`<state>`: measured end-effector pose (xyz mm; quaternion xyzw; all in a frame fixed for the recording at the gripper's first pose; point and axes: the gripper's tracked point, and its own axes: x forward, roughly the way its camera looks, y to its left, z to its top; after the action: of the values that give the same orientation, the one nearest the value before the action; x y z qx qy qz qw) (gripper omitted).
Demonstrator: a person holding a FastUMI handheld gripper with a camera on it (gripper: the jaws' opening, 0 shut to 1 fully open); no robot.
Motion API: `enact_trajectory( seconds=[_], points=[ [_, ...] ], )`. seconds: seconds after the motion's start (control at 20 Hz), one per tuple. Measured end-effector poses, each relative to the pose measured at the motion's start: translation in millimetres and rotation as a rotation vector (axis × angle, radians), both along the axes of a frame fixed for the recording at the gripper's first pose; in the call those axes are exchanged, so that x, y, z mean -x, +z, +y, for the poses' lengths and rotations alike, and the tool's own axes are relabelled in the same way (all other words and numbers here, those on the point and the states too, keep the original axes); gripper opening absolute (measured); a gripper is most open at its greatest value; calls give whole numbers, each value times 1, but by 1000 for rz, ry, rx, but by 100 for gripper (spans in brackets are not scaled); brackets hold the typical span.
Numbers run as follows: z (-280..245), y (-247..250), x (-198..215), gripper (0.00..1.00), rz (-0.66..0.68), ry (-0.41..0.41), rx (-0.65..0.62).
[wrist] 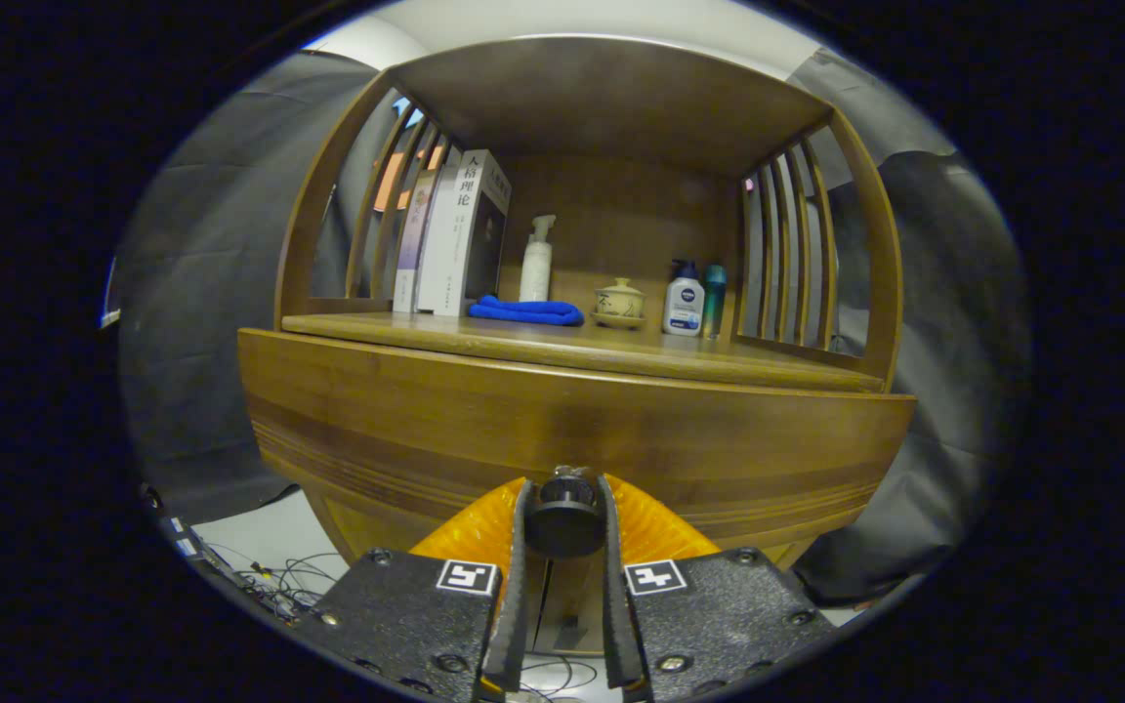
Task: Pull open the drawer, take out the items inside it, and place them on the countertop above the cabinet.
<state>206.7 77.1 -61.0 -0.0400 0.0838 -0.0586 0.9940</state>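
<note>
The fingers [562, 513] sit at the bottom centre of the frame, drawn narrow and pressing from both sides on a dark round knob [563, 517]. The knob stands out from the wooden drawer front [562, 430], a broad curved band across the middle of the frame with fine grooves running along its lower part. The drawer looks closed, its front in line with the cabinet body; what lies inside cannot be seen.

Above the drawer front runs the counter [621, 356], a flat wooden ledge under a shelf roof, with slatted sides at left and right. On it, upper left of centre, a few books [455, 234] stand upright, leaning slightly. Just right of the books a blue cloth [526, 310] lies folded, and behind it stands a white pump bottle [536, 262]. Near the middle sits a small lidded cup [620, 298] on a saucer. Right of that stand a white and blue bottle [684, 303] and, touching or just beside it, a slim teal can [714, 298].

At the lower left, loose cables [279, 576] lie on the pale floor.
</note>
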Motion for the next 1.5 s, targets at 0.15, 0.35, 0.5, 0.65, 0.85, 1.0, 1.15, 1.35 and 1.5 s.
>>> enact_trajectory(
  seconds=[0.15,0.35,0.5,0.65,0.85,1.0,1.15,1.35,1.5],
  points=[
    [4,-2,24,34,11,-1,-27],
    [7,-3,49,35,14,0,-37],
    [9,-4,67,34,16,7,-38],
    [11,-7,85,34,16,15,-42],
    [15,-13,104,34,19,28,-53],
    [20,-14,113,34,23,47,-50],
    [21,-13,116,34,10,48,-43],
    [21,-14,115,42,5,55,2],
    [22,-8,117,67,7,100,9]
  ],
)
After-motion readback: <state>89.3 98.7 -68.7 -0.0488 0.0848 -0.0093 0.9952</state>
